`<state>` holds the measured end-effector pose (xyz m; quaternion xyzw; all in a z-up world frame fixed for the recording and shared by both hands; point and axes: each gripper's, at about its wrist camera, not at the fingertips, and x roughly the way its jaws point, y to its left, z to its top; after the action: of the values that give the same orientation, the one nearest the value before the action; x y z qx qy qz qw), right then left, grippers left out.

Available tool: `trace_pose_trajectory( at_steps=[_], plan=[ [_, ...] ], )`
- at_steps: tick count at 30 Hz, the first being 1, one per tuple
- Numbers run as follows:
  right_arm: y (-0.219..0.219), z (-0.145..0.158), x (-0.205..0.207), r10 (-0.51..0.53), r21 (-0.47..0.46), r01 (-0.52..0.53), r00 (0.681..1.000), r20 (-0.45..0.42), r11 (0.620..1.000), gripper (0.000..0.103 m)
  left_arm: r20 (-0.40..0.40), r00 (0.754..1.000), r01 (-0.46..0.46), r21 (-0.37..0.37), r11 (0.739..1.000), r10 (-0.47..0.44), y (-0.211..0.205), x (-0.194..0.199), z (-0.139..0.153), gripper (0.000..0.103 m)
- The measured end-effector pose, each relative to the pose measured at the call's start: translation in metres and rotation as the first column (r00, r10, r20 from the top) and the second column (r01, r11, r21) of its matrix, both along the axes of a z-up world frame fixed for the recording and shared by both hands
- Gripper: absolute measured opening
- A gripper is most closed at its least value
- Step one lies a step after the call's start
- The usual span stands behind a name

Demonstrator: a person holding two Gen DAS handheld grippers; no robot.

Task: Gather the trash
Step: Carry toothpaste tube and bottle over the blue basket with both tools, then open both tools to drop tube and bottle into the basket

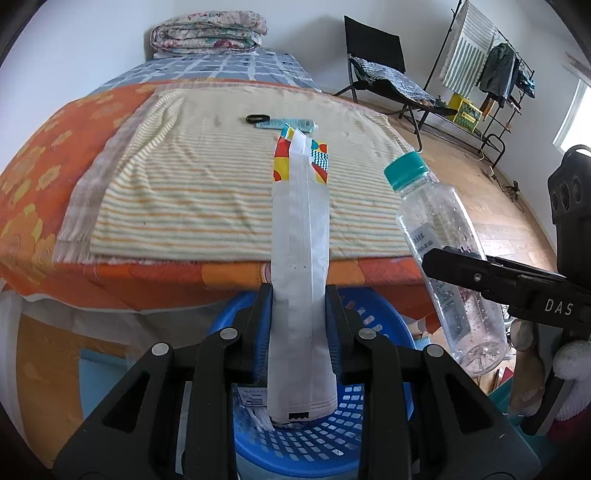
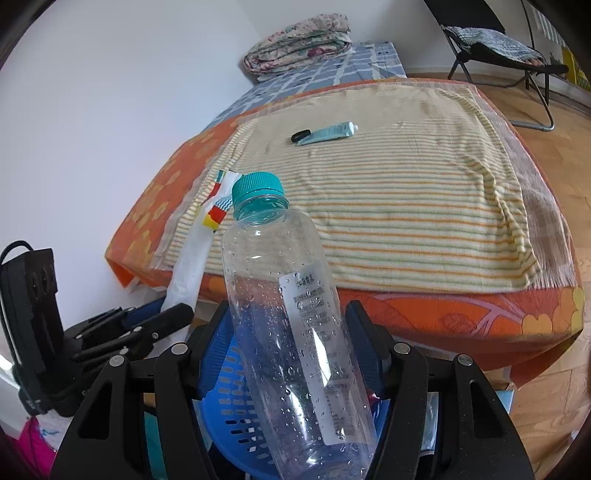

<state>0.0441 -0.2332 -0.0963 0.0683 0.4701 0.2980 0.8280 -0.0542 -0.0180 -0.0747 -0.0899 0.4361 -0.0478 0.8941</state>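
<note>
My left gripper (image 1: 298, 295) is shut on a long white wrapper (image 1: 300, 280) with a colourful printed end, held upright over a blue perforated basket (image 1: 325, 439). My right gripper (image 2: 288, 310) is shut on a clear empty plastic bottle (image 2: 291, 314) with a teal cap, also above the basket (image 2: 229, 417). The bottle (image 1: 443, 251) and right gripper (image 1: 424, 258) show at the right of the left wrist view. The wrapper (image 2: 192, 266) and left gripper (image 2: 181, 310) show at the left of the right wrist view.
A bed with a striped towel (image 1: 229, 192) lies ahead. A teal tube (image 2: 327, 133) and a small black object (image 2: 300, 136) lie on the towel. A folded quilt (image 1: 208, 33) sits at the far end. A black chair (image 1: 376, 70) and a clothes rack (image 1: 491, 66) stand at the right.
</note>
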Motion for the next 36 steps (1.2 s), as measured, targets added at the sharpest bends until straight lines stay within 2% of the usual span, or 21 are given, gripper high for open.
trace_pose_trajectory(
  at_steps=[17,29,30,31,33,36],
  plan=[
    [0.004,-0.015,-0.004,-0.01,0.003,0.01,1.0,-0.026,1.0,0.061,-0.03,0.999,-0.037,0.016,0.999,0.038,-0.008,-0.012,-0.023,0.027],
    [0.009,-0.023,-0.002,-0.005,0.022,0.006,0.998,-0.057,1.0,0.061,-0.037,0.999,-0.035,0.037,0.999,0.037,-0.01,-0.012,-0.027,0.027],
    [0.009,-0.023,-0.002,-0.005,0.021,0.007,0.998,-0.061,1.0,0.062,-0.039,0.999,-0.036,0.039,0.999,0.038,-0.01,-0.012,-0.027,0.03],
    [0.01,-0.023,-0.002,-0.006,0.022,0.007,0.998,-0.064,1.0,0.062,-0.042,0.998,-0.038,0.039,0.999,0.04,-0.01,-0.011,-0.028,0.039],
    [0.01,-0.024,-0.002,-0.01,0.023,0.012,0.997,-0.075,1.0,0.062,-0.04,0.998,-0.045,0.038,0.998,0.047,-0.009,-0.011,-0.027,0.045],
    [0.01,-0.026,-0.001,-0.012,0.012,0.013,0.996,-0.087,1.0,0.062,-0.04,0.998,-0.05,0.039,0.998,0.051,-0.008,-0.011,-0.027,0.046]
  ],
)
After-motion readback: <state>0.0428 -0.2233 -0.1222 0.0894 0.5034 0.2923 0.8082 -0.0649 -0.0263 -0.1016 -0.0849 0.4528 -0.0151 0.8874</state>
